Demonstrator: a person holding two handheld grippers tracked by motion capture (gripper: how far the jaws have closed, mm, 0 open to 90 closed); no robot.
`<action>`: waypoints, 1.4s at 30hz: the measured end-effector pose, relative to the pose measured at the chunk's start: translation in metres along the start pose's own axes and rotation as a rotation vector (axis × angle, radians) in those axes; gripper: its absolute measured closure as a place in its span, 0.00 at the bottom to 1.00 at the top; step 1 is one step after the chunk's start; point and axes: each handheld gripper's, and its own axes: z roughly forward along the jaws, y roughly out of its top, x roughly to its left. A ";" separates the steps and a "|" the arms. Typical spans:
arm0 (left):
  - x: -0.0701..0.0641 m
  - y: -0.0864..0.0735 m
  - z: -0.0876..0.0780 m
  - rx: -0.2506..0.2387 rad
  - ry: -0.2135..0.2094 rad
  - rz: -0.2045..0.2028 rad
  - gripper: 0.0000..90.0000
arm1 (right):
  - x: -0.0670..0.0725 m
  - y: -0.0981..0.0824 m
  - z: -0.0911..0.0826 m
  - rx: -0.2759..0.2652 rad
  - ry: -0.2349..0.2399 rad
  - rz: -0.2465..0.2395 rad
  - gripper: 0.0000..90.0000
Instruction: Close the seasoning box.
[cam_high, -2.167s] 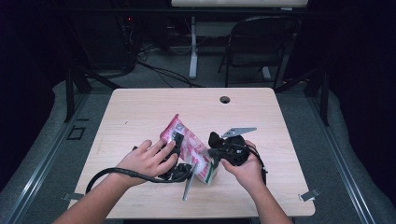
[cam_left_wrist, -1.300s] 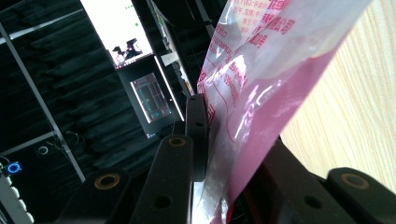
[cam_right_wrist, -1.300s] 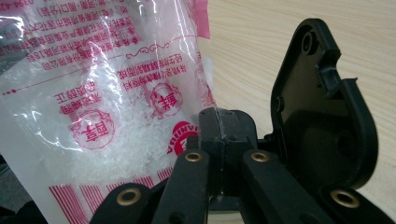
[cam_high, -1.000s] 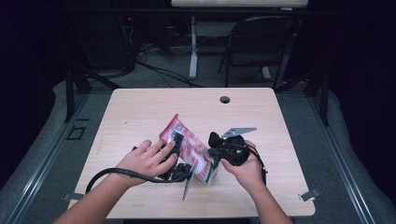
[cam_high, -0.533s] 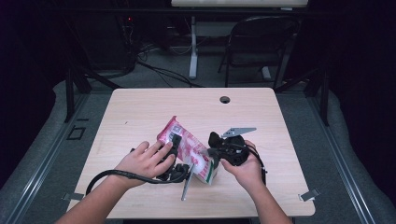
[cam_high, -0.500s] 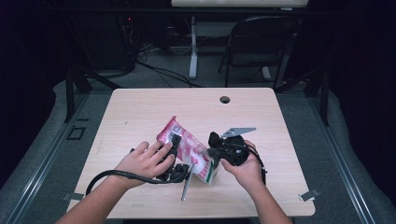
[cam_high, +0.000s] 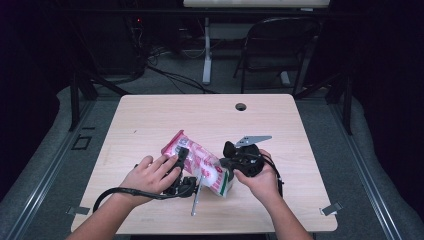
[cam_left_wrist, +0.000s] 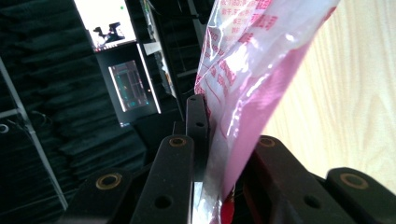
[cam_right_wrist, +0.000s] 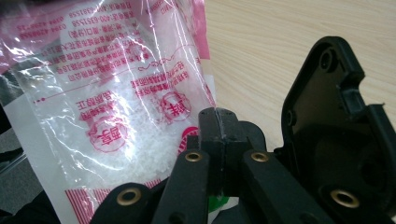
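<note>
Left fingers (cam_left_wrist: 205, 140): clamped on the pink bag's (cam_high: 200, 162) edge, steadying it.
Right fingers (cam_right_wrist: 218, 126): fully closed, pinching its opposite end.
Purpose: probably tearing it open above the worktop (cam_high: 150, 115).

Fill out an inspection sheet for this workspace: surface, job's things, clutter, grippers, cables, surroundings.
Surface: light wooden table, round cable hole near the far edge.
Job's things: pink-printed clear bag of white granules, held between both grippers.
Clutter: nothing seen.
Grippers: left gripper shut on the bag's edge; right gripper shut, bag behind it.
Cables: black cable loops from the left gripper.
Surroundings: dark room, folding chair beyond the table, lit screen.
</note>
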 end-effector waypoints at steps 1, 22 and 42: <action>-0.003 -0.001 0.000 0.001 -0.006 -0.011 0.93 | 0.001 0.001 0.000 0.004 0.000 -0.004 1.00; -0.026 -0.008 0.004 -0.001 -0.066 -0.153 0.94 | 0.003 0.004 0.004 0.000 0.012 -0.018 1.00; -0.050 -0.013 0.009 0.001 -0.092 -0.337 0.94 | 0.004 0.006 0.016 0.014 0.026 -0.027 1.00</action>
